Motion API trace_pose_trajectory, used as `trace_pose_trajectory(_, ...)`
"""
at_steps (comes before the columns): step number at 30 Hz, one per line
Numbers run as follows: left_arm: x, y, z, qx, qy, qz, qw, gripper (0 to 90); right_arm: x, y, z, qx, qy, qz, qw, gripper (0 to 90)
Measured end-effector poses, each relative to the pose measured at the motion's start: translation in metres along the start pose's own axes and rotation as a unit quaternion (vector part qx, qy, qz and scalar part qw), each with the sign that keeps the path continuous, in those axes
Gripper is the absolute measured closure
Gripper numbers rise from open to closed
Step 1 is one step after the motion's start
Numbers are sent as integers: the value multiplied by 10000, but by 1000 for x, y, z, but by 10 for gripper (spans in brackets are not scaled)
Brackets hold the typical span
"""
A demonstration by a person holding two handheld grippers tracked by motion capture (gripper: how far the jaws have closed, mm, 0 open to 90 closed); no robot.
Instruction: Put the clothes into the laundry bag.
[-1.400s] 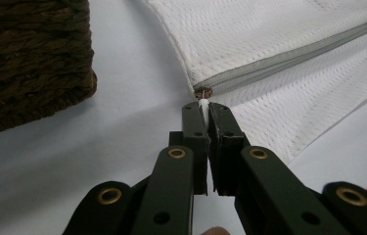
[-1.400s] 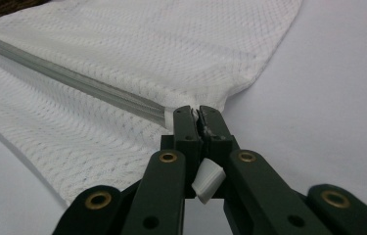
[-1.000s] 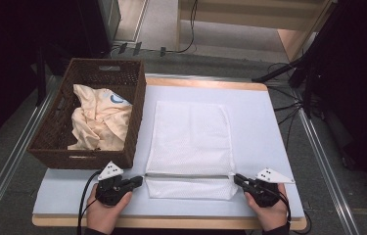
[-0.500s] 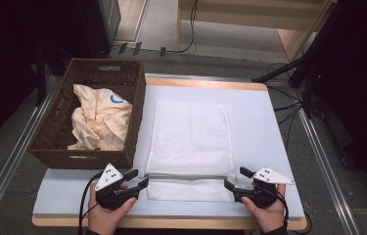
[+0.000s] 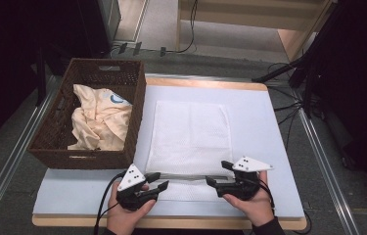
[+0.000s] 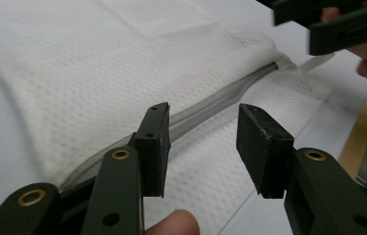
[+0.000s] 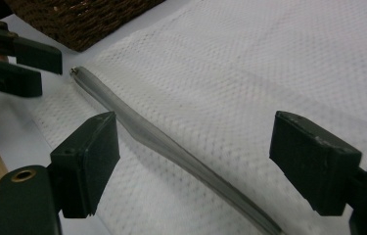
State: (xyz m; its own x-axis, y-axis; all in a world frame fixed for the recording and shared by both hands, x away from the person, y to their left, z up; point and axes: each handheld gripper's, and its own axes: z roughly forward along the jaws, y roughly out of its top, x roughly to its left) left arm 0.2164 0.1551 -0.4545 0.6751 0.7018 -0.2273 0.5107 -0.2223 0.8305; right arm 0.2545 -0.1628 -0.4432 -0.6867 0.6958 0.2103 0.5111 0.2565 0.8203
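Since the earlier frame both grippers had drawn back from the bag's near edge and let go. The white mesh laundry bag [image 5: 191, 142] lay flat on the table [image 5: 269, 127], beside the wicker basket [image 5: 93, 112] holding a cream garment [image 5: 98, 122]. Its grey zipper [image 5: 186, 176] ran between the left gripper [image 5: 157, 182] and right gripper [image 5: 217, 174]. Both had just been opening, jaws spread, nothing pinched.

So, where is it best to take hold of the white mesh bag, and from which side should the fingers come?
Probably at the grey zipper band across the near end of the white mesh bag. The bag lies flat on the table, so only this slightly raised band gives an edge to pinch. Come from the person's side, one gripper near each end: left gripper, right gripper, both open now.
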Motion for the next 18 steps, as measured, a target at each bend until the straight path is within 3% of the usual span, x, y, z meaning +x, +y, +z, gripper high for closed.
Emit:
trace_pose_trajectory(4,-7,0,15,238,-151,91,9996,596,3,12,20,184,127,-98,9997,303)
trace_pose_trajectory(5,-11,-2,22,390,-193,139,9990,620,6,16,28,250,187,-182,9993,357)
trace_pose_trajectory(9,-15,-6,29,567,-342,224,9976,648,14,14,44,426,219,-458,9978,439)
trace_pose_trajectory(10,-18,-8,33,721,-295,353,9963,655,16,11,46,455,252,-546,9972,449)
trace_pose_trajectory(14,-18,-10,35,914,-281,299,9950,686,17,7,54,521,315,-503,9969,450)
trace_pose_trajectory(18,-16,-11,36,977,-214,208,9948,743,15,6,61,549,255,-533,9967,540)
